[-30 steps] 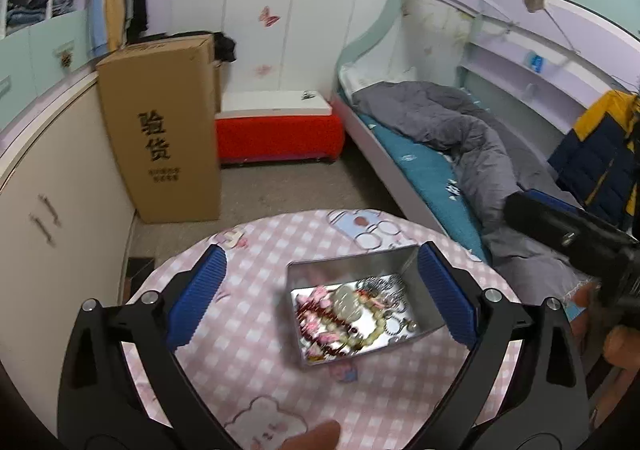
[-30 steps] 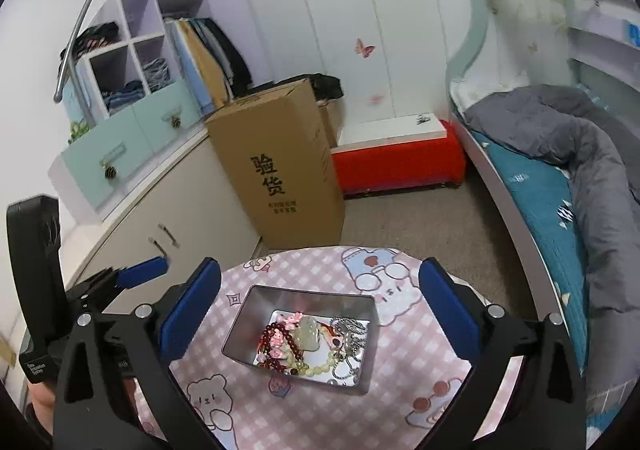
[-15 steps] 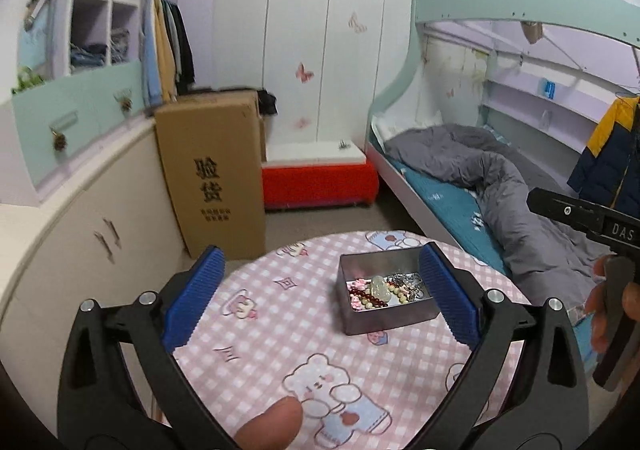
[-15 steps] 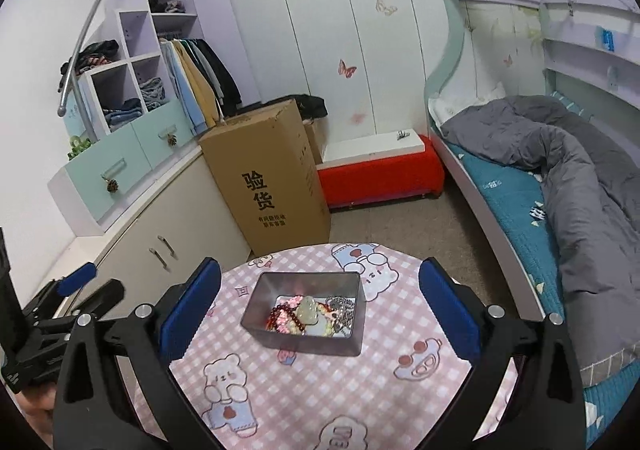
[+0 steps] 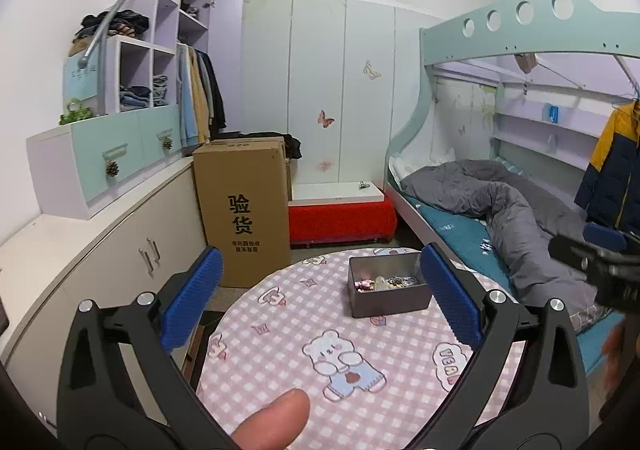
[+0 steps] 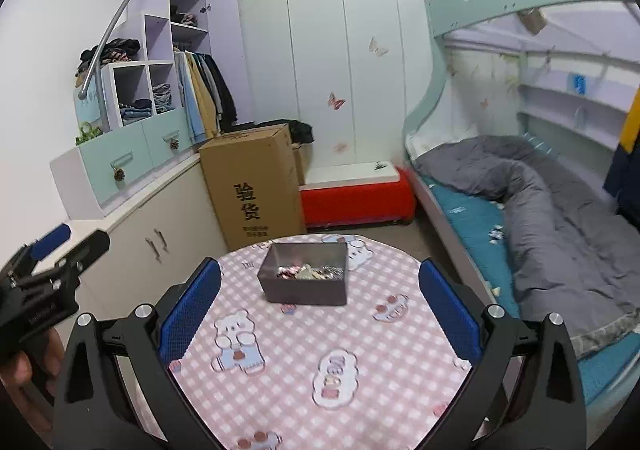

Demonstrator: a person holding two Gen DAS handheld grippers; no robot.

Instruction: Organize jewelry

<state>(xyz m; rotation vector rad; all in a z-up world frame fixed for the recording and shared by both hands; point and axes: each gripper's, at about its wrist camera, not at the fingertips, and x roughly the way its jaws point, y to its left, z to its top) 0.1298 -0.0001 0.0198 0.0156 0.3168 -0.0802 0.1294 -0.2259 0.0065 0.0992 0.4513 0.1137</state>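
Fingers of both grippers stand wide and empty, left gripper and right gripper held back from the tabletop. Jewelry lies heaped in the tin near the far edge. Judged complete or paused; otherwise, 1 gripper must reach in.

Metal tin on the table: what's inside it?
The metal tin holds a jumble of jewelry: beads and silvery chain. Its near wall hides the bottom, so the rest cannot be seen.
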